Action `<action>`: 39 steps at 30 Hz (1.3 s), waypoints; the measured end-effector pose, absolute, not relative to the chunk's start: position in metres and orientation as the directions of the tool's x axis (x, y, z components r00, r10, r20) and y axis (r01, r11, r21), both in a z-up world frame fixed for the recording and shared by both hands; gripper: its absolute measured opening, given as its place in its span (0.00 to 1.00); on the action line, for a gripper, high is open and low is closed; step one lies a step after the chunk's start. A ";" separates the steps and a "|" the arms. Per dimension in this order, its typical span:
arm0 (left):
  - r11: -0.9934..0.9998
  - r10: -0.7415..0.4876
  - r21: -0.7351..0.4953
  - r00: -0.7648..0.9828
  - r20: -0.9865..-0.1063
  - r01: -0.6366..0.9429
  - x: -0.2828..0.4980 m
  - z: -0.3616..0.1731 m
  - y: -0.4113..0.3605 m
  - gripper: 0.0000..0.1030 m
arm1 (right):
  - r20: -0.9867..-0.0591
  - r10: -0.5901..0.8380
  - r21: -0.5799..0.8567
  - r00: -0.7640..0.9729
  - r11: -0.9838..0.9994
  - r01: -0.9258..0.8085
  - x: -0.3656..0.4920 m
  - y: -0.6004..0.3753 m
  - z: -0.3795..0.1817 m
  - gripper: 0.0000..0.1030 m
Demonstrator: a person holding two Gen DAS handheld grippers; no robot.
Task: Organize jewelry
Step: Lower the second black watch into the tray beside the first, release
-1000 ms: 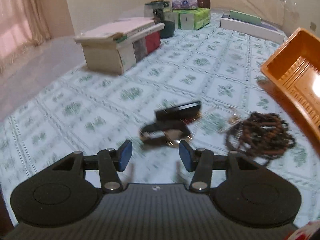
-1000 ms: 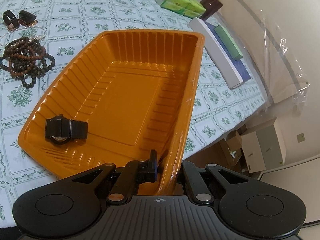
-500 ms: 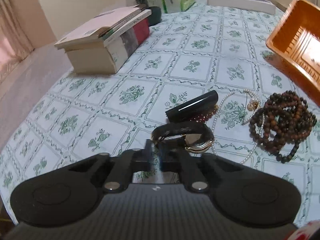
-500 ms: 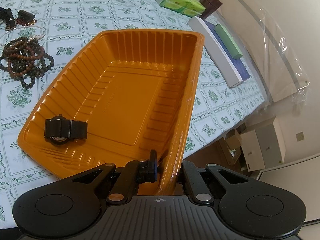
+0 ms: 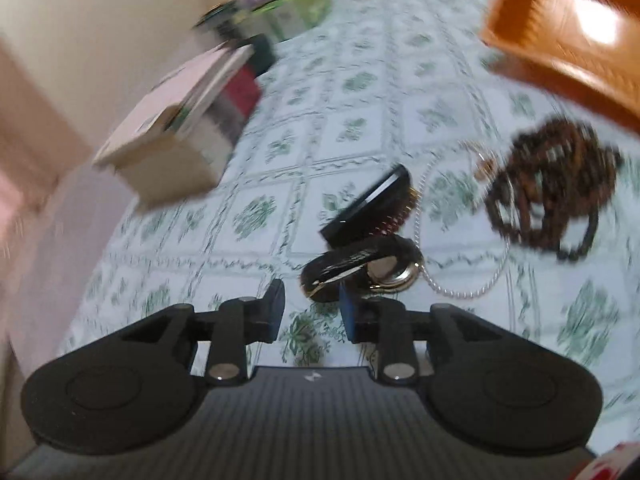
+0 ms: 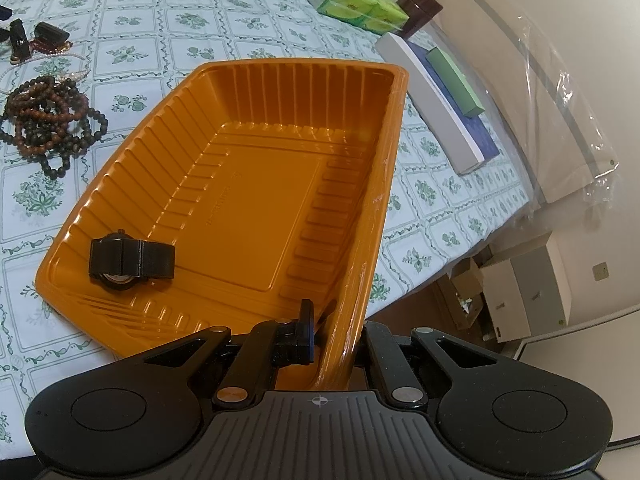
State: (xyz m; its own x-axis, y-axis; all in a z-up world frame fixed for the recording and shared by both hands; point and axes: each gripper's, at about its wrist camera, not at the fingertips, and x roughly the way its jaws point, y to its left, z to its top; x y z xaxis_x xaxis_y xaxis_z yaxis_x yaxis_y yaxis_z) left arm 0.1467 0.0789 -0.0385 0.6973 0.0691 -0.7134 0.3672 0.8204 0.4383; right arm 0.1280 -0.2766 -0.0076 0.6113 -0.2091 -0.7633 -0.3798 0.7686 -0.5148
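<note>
Since the earlier frames the left gripper (image 5: pixel 308 312) has rolled and dropped in twd the gold-cased watch (image 5: pixel 362 265), and its jaws, shut half a sec ago, have just been opening; they now stand part-open w/ nothing between them, only bare cloth showing in the gap. The right-hand pad sits just beside the watch's dark strap, touching or not I can't tell (view is blurred). Prob. the reopening is to straddle the strap for a proper pinch. Right gripper (image 6: pixel 336 340) hasn't budged: clamped on the near rim of the orange tray (image 6: pixel 248 80), most likely to keep the light plastic from sliding while items get dropped in. Black watch (image 6: pixel 130 262) already lies inside the tray, near its left corner, so sorting is under way but early. Left on the table (image 5: pixel 352 80), off the tray's left side: the gold watch, a small black case (image 5: pixel 366 208) just beyond it w/ a dark red coil at its side, a pearl strand (image 5: pixel 464 290) looping past, and a heap of brown bead strands (image 5: pixel 548 192) closest to the tray. Loose strands could snag on the watch when it lifts.
</note>
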 end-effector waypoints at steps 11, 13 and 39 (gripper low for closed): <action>0.798 0.032 0.424 0.672 -0.739 0.428 0.163 -0.042 0.075 0.12 | -0.763 -0.217 -0.515 0.609 0.773 -0.370 0.130 -0.276 -0.009 0.05; 0.827 0.020 0.380 0.654 -0.757 0.414 0.159 -0.035 0.077 0.11 | -0.763 -0.216 -0.515 0.610 0.773 -0.370 0.129 -0.276 -0.009 0.05; 0.878 -0.276 0.077 0.630 -0.726 0.473 0.143 0.030 -0.043 0.11 | -0.766 -0.199 -0.498 0.611 0.786 -0.368 0.130 -0.279 -0.010 0.05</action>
State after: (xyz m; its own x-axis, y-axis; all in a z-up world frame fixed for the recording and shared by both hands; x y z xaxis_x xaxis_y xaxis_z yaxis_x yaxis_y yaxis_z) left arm 0.1435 -0.0428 0.0300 0.6303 -0.2761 -0.7256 0.4729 0.8777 0.0768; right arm 0.1297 -0.2790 -0.0099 0.6107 -0.1994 -0.7664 -0.3679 0.7855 -0.4976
